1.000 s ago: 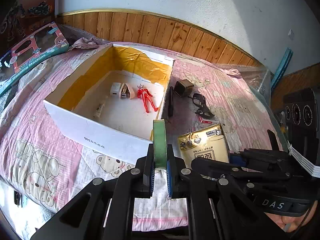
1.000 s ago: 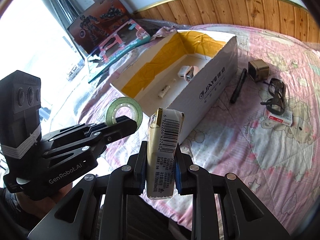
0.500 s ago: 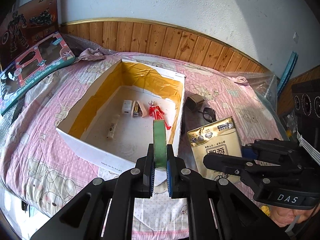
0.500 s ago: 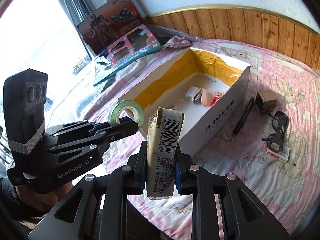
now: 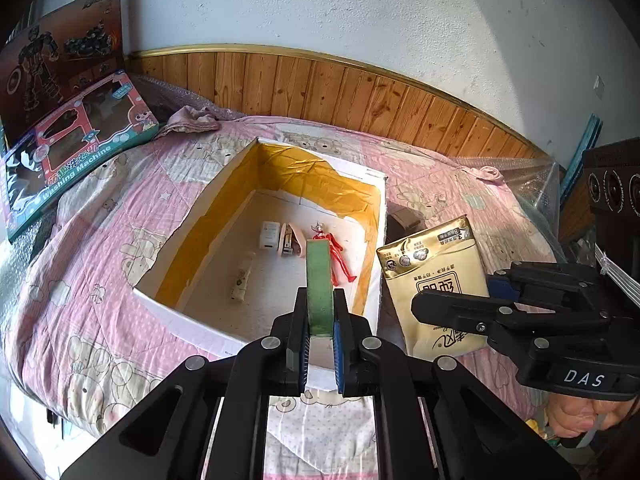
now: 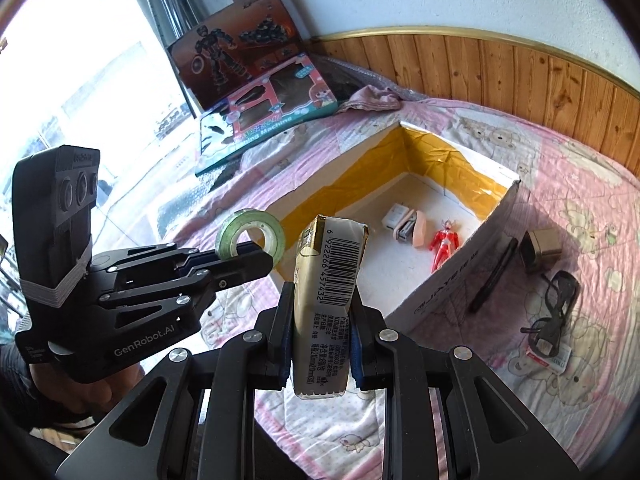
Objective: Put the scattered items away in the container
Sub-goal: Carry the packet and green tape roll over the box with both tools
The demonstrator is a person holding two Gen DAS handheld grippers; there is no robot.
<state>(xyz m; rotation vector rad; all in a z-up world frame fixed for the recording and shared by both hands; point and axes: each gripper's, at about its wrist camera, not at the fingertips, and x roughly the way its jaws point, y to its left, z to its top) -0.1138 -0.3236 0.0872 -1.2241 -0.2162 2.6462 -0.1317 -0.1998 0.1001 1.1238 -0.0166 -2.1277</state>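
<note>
1. Left gripper [image 5: 320, 338]: clamped on the roll of green tape [image 5: 319, 280], roll held on edge between the 2 pads. Positioned above the near wall of the open cardboard box [image 5: 256, 338], tape aimed at the box interior.
2. Cardboard box: resting on the pink quilt [image 5: 100, 240], already containing a small white tube [image 5: 242, 282], a white adapter [image 5: 269, 235], a pink stapler [image 5: 290, 238] and a red figure [image 5: 334, 252].
3. Right gripper [image 6: 320, 344]: clamped on the gold packet [image 6: 326, 300], packet upright, barcode side facing the camera. Held beside the left gripper, short of the box's near corner.
4. Outside the box, to its right on the quilt: a black pen [image 6: 494, 274] just beside the box wall, a small tan cube [image 6: 542, 248], dark glasses [image 6: 554, 304] and a small red and white card [image 6: 548, 356].
5. Step in hand, judged: transport of 2 held items to the container, release not yet done.
6. Next move, judged: advance both grippers past the near wall, lower over bare floor clear of the 4 stored items, then spread the pads.
</note>
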